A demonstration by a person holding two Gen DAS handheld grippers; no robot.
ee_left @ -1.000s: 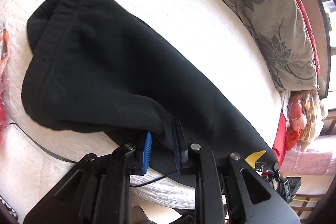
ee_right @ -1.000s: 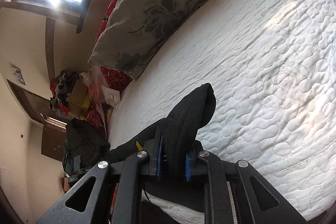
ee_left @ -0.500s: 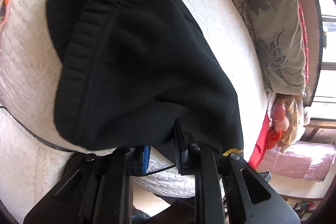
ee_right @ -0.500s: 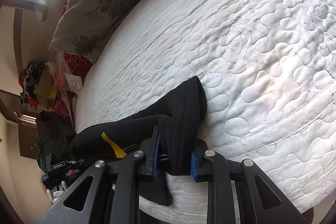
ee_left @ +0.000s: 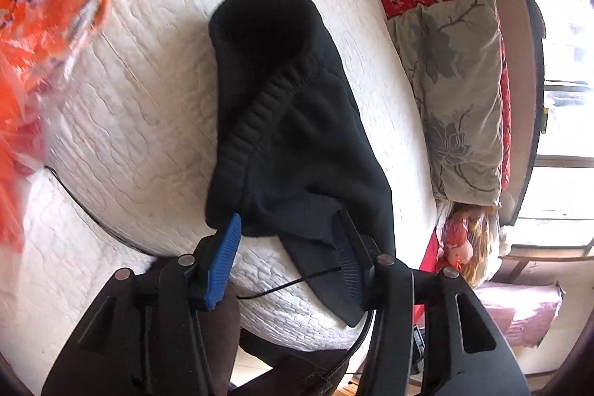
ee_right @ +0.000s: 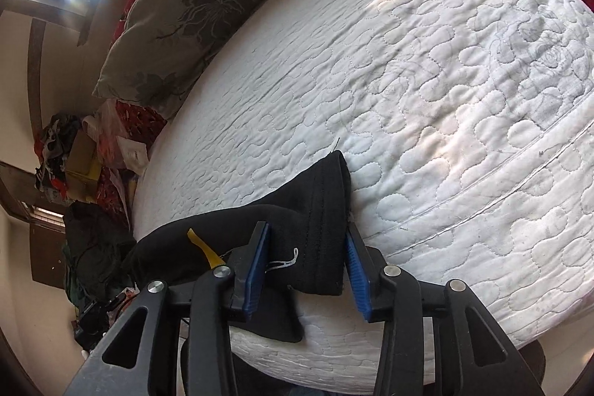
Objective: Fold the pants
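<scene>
The near edge of the black pants (ee_left: 297, 143) hangs over the side of the quilted white mattress (ee_left: 156, 91), hiding its lower fold. The soft fleece lies bunched near the mattress edge, ribbed waistband uppermost. The left gripper (ee_left: 286, 258) and right gripper (ee_right: 308, 270) both stand spread, blue ridged pads either side of cloth, not pinching it.

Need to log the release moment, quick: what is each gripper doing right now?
Left gripper: open, jaws spread around the black pants, not clamping.
Right gripper: open, pants cuff lies loose between the jaws.
</scene>
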